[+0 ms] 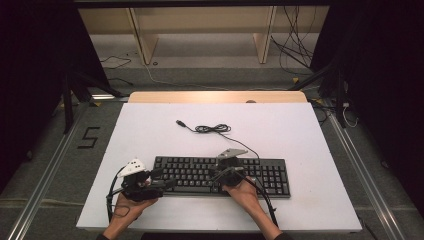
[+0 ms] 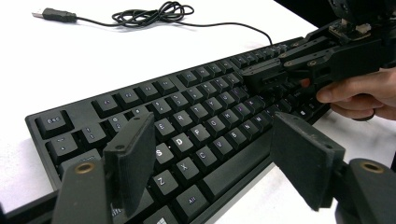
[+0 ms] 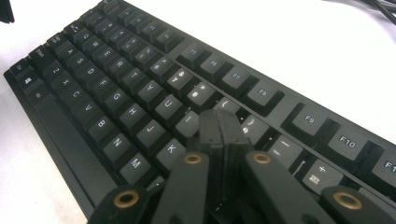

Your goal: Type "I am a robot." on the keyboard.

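A black keyboard lies across the white table, its cable coiled behind it and ending in a USB plug. My left gripper is at the keyboard's left end, open. In the left gripper view one pad hangs over the left-hand letter keys and the other stands just off the front edge; neither presses anything. My right gripper is shut with nothing between its pads. In the right gripper view its closed tips rest over the keys near the middle of the keyboard.
The white table top has bare room left, right and behind the keyboard. A wooden strip runs along its far edge. Beyond it are shelf legs and loose cables on the floor.
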The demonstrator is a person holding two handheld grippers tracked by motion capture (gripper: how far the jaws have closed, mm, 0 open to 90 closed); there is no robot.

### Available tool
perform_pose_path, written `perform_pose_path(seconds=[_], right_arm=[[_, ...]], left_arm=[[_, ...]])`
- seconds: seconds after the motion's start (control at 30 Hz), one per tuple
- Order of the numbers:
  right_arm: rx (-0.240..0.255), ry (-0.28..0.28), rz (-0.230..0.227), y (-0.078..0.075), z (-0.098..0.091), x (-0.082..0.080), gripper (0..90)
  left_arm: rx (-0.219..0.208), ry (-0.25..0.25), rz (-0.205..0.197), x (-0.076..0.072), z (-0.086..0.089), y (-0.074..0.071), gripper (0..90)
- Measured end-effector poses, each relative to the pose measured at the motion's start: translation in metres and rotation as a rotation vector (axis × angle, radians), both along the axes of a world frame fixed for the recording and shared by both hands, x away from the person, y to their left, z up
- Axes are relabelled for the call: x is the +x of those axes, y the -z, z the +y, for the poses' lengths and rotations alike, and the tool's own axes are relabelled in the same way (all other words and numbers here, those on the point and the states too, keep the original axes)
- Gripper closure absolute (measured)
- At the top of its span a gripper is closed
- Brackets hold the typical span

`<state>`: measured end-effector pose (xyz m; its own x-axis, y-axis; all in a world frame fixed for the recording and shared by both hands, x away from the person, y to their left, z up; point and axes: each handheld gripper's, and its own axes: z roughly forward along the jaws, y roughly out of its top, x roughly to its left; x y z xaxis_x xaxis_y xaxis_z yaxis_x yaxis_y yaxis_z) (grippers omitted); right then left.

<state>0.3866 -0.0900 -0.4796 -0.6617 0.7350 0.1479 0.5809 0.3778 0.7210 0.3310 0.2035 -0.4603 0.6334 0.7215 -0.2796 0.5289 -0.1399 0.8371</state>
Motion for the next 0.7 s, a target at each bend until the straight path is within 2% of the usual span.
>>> perform_pose_path(seconds=[0.3, 0.33, 0.53, 0.7], right_arm=[[0.008, 0.007, 0.001, -0.001, 0.0, 0.0, 90.0], [0.014, 0.008, 0.002, -0.001, -0.001, -0.001, 86.1], [0.06, 0.01, -0.01, -0.009, -0.006, -0.003, 78.5], [0.097, -0.018, -0.007, -0.012, -0.006, -0.006, 66.7]], left_arm=[[-0.005, -0.003, -0.005, -0.002, 0.003, 0.0, 30.8], [-0.005, -0.005, -0.006, -0.002, 0.004, 0.0, 30.8], [-0.008, -0.009, -0.01, -0.002, 0.004, 0.0, 30.8], [-0.009, -0.007, -0.016, -0.003, 0.004, 0.0, 30.8]])
